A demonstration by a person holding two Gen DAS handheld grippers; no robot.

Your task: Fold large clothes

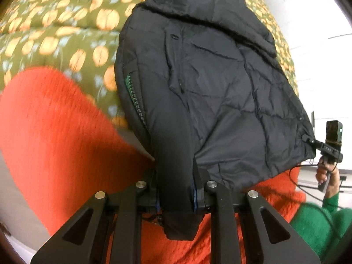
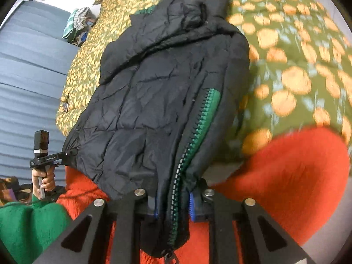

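The black puffy jacket (image 1: 211,83) lies on the orange-dotted green blanket (image 1: 55,22), its bottom edge at 6 o'clock. The left gripper (image 1: 178,200) pinches one bottom corner. The right gripper (image 2: 173,202) pinches the zipper (image 2: 198,118) corner. Both reach forward.

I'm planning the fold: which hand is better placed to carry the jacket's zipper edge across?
Probably the right. The right tongs are shut on the jacket directly at the green zipper near the hem, while the left tongs clamp a plain black fold of it.
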